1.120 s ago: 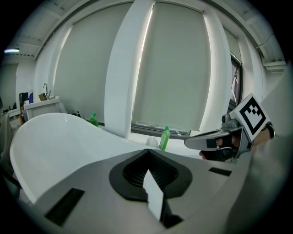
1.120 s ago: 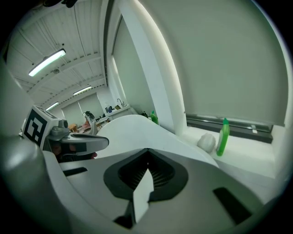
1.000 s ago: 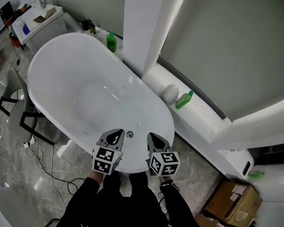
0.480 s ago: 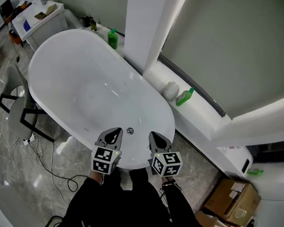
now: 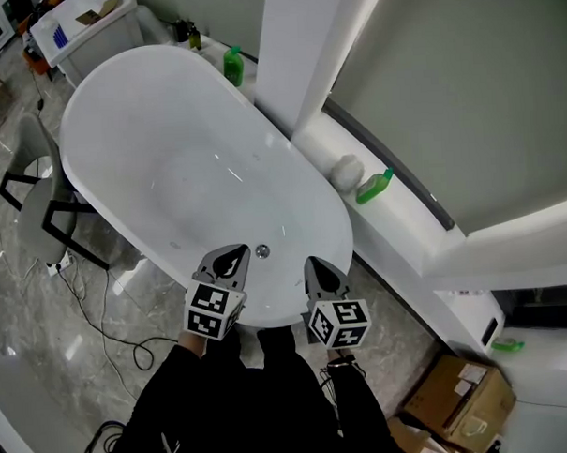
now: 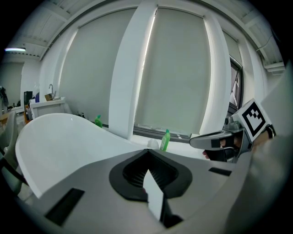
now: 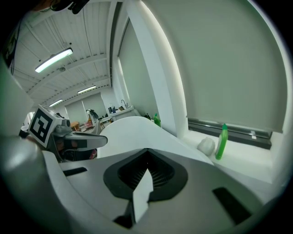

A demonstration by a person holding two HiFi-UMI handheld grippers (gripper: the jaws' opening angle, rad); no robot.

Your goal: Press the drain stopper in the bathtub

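The white oval bathtub (image 5: pixel 332 212) fills the head view. Its round metal drain stopper (image 5: pixel 262 252) sits on the tub floor at the near end. My left gripper (image 5: pixel 230 257) hovers just left of the stopper and my right gripper (image 5: pixel 315 264) just right of it, both above the near rim. Each is shut with nothing in it. Neither touches the stopper. In the left gripper view the shut jaws of the left gripper (image 6: pixel 147 151) point over the tub (image 6: pixel 59 137), with the right gripper (image 6: pixel 215 139) beside them. The right gripper view shows the right gripper (image 7: pixel 146 151) and the left gripper (image 7: pixel 82 140).
On the white ledge right of the tub stand a green bottle (image 5: pixel 374 187) and a white round object (image 5: pixel 347 174); another green bottle (image 5: pixel 233 68) is at the far end. A chair (image 5: pixel 39 213) and floor cables (image 5: pixel 90 314) lie left. A cardboard box (image 5: pixel 455 406) sits lower right.
The view has crept forward, so the tub sits a little higher in the picture. Both grippers stay shut on either side of the stopper.
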